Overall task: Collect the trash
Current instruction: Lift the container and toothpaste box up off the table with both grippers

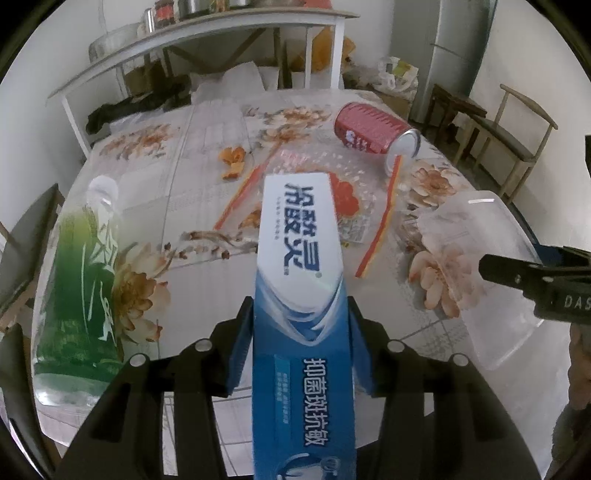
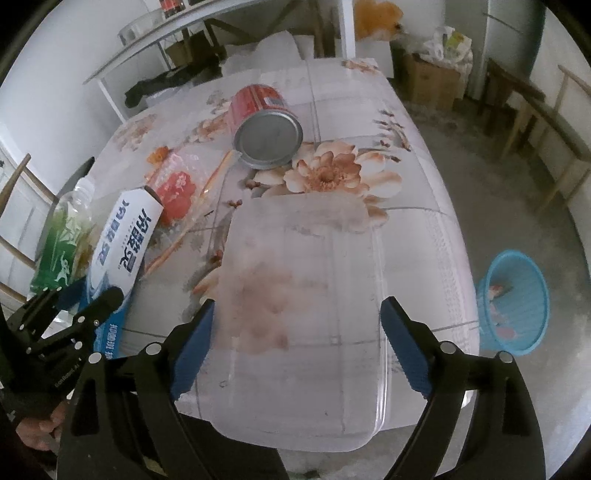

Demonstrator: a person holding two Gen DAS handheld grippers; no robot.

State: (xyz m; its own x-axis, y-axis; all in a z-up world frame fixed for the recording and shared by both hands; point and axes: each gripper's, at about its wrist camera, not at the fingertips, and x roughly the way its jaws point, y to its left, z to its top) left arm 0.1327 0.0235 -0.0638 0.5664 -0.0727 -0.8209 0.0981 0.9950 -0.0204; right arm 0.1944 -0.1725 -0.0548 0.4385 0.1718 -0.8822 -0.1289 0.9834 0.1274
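Observation:
My left gripper (image 1: 300, 317) is shut on a blue and white toothpaste box (image 1: 299, 236) and holds it above the table; the box also shows in the right wrist view (image 2: 122, 243). My right gripper (image 2: 295, 332) is shut on a clear plastic container (image 2: 303, 314), its pads against both sides; the container also shows in the left wrist view (image 1: 476, 266). A red can (image 2: 264, 122) lies on its side on the table. A clear zip bag with red edges (image 1: 354, 206) and a green-labelled plastic bottle (image 1: 79, 280) lie on the table.
The table has a floral cloth (image 2: 332, 173). A blue trash basket (image 2: 513, 299) stands on the floor to the right of the table. A white shelf (image 1: 207, 33) stands behind the table. Wooden chairs (image 1: 517, 136) stand at the right.

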